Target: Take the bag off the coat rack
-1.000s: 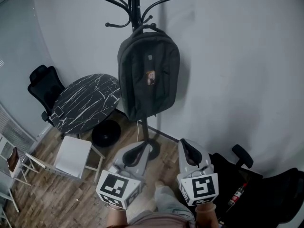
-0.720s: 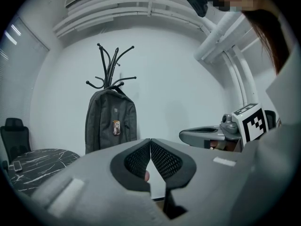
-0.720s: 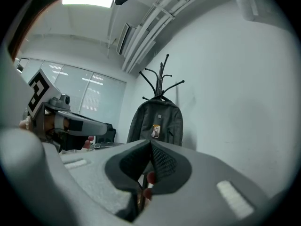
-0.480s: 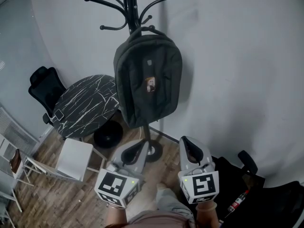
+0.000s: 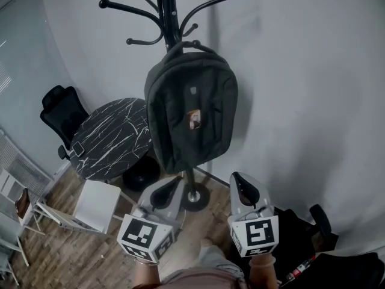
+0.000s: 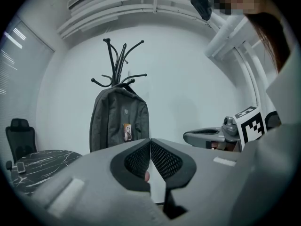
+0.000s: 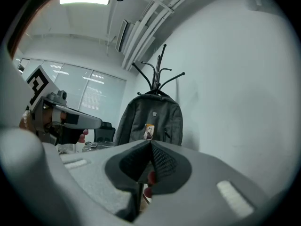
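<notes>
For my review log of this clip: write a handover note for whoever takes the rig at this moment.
Left gripper: shut, empty, pointing at the bag, short of it.
Right gripper: shut, empty, beside the left one.
The bag hangs by its top handle on the coat rack, by the wall; nothing touches it.
Done: nothing on the bag yet.
Left: open a gripper, reach the handle, grip it, lift the bag off the rack.
</notes>
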Demonstrator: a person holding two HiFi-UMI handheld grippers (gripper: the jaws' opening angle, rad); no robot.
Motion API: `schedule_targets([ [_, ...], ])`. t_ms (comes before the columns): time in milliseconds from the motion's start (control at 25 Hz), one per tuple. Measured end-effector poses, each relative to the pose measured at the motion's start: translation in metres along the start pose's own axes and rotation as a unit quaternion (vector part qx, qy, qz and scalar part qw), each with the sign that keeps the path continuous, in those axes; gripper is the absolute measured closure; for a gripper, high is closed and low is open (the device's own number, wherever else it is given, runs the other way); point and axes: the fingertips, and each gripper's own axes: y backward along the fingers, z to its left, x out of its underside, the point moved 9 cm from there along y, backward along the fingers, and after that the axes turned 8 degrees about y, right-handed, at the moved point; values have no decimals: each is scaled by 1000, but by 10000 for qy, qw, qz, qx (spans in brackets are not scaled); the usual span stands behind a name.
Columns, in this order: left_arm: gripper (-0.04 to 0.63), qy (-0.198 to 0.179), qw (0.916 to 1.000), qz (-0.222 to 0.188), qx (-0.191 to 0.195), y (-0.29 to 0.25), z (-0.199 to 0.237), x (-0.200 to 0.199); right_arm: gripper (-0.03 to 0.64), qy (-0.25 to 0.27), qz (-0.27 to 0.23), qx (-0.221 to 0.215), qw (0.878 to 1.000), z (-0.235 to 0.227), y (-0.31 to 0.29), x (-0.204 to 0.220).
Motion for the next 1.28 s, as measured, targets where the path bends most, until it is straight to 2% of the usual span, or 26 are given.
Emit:
schedule_targets([
  [360, 583, 17, 9995, -43, -318, -26, 19, -7, 614, 36, -47, -161, 9999, -25, -36, 4],
  [760, 582, 59, 9961, -142, -872, -52, 44, -14, 614, 132, -62, -369, 9992, -50, -80, 10],
  [1080, 580, 173, 9917, -155, -1267, -55, 68, -14, 614, 204, -98, -300, 9993, -65, -111, 14],
  [1280, 559, 210, 9912, -179, -1297, -57, 89, -14, 589, 256, -63, -236, 9994, -66, -128, 14],
])
